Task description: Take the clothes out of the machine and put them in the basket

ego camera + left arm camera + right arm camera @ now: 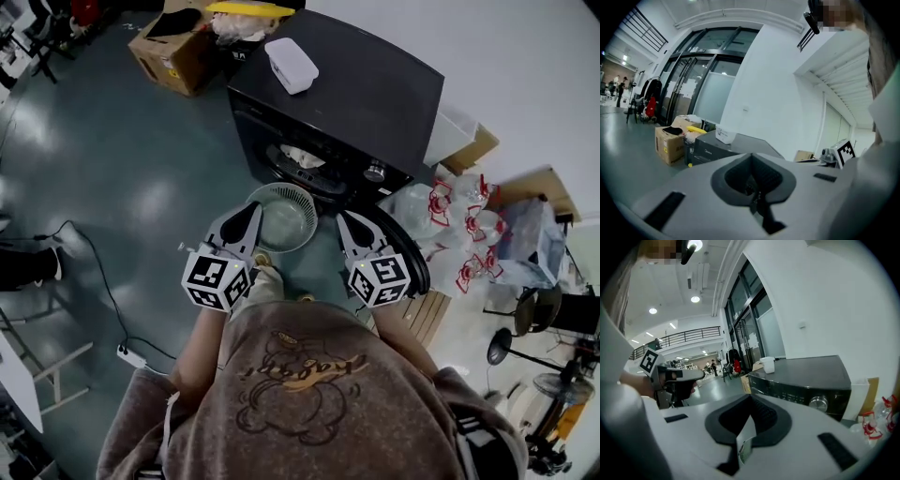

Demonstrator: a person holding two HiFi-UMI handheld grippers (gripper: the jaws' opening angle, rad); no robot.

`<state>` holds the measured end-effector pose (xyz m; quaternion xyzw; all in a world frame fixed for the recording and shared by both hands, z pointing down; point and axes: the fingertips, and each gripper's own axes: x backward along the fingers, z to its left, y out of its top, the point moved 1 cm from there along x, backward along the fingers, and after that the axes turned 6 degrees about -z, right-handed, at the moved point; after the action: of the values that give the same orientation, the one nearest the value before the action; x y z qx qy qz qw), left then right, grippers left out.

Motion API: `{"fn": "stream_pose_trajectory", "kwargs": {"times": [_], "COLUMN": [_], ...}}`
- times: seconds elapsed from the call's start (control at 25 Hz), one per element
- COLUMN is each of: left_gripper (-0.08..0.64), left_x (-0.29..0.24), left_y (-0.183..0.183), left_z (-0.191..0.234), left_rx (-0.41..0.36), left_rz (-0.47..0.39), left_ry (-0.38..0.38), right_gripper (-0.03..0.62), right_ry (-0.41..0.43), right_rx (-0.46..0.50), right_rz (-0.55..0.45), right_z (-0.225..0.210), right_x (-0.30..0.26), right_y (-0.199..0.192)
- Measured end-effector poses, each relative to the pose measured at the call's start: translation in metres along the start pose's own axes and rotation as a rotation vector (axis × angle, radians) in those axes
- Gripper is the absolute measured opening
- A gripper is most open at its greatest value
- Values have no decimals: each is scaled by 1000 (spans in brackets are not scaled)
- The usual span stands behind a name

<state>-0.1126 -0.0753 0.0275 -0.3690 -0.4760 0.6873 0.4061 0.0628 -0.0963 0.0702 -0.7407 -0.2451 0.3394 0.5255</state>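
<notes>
In the machine, pale clothes, basket beside

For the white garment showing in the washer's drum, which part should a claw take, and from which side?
Likely best: pinch the bunched white cloth at the drum mouth, coming in level from the front, over the basket. That fold lies just inside the front-facing opening; the washer has a solid top that rules out reaching from above.

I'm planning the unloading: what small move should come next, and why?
Probably open the right gripper and reach toward the black washing machine: it and the left gripper are shut and empty, white clothes lie in the drum, the round pale plastic basket looks empty.
</notes>
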Motion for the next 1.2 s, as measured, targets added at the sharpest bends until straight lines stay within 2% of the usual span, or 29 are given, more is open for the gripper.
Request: {"fn": "stream_pose_trajectory", "kwargs": {"times": [0.2,0.48,0.6,0.92,1.2], "left_gripper": [5,5,5,5,5], "left_x": [-57,-141,-161,-197,-230], "left_y": [-4,-56,-97,-234,-314], "left_z": [53,107,124,140,157], "left_rx": [2,-8,-7,-49,-86], "left_rz": [49,66,46,41,-35], "left_ry": [-98,-180,-199,-258,-292], "right_gripper": [-5,-5,-5,-5,-5], "right_ry": [-86,-98,-116,-124,-127], "right_rx": [-18,-1,-6,2,2], "right_rz": [22,16,-7,-44,-105], "right_z": [-15,-53,-70,-113,-154], "right_x": [-62,-134,-151,-176,-191], "right_y": [-4,-49,-89,-211,-304]}}
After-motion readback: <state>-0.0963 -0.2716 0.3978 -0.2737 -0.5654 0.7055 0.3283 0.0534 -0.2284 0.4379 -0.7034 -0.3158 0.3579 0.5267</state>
